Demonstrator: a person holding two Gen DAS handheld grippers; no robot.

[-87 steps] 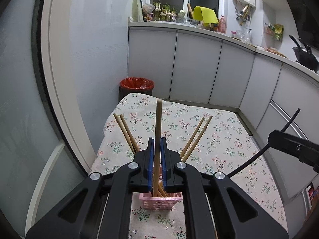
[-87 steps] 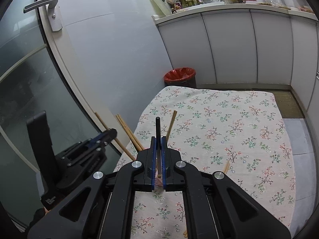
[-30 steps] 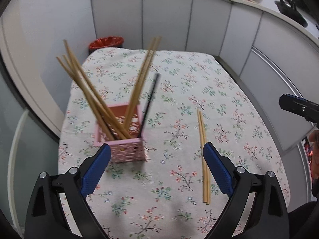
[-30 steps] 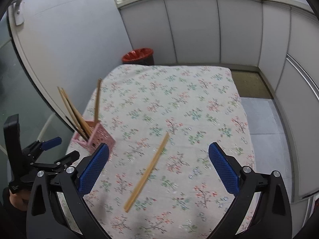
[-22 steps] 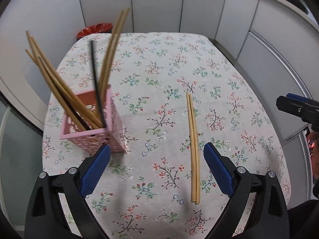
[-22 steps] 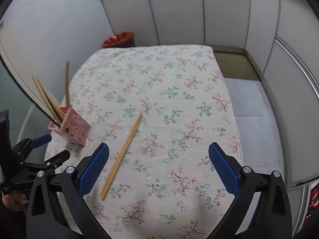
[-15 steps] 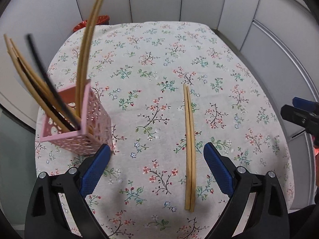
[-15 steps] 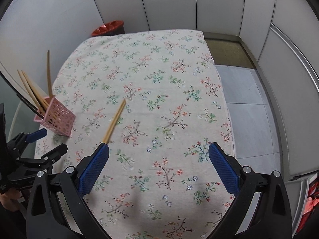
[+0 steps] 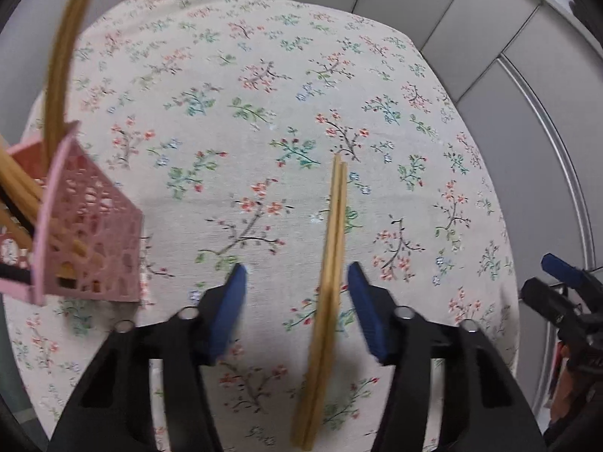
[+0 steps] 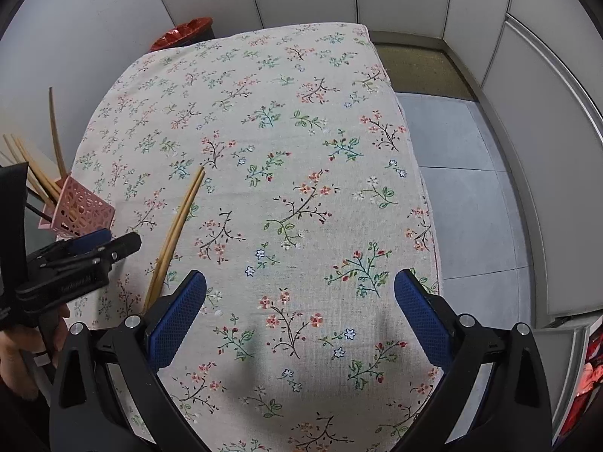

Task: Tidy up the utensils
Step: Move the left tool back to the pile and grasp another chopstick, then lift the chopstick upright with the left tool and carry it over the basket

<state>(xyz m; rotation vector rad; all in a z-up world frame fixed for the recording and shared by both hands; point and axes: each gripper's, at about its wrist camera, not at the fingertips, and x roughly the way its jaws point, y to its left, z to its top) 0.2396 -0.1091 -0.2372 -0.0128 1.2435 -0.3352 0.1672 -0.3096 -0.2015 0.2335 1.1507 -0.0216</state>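
We're closing the left claw [image 9: 297, 286] around the chopstick pair [image 9: 327, 278], lying flat at 12 o'clock; pads aren't touching yet. Risk: pinching off-centre, splitting the pair. Right claw [image 10: 300, 309] is hanging spread, empty. Pink basket [image 9: 81, 241] at 9 o'clock is holding roughly six sticks, blurred.

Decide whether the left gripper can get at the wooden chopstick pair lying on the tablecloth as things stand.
Probably yes: the left gripper already straddles the wooden chopstick pair, its jaws closing with nothing between pads and sticks. The pink holder stands off to one side.
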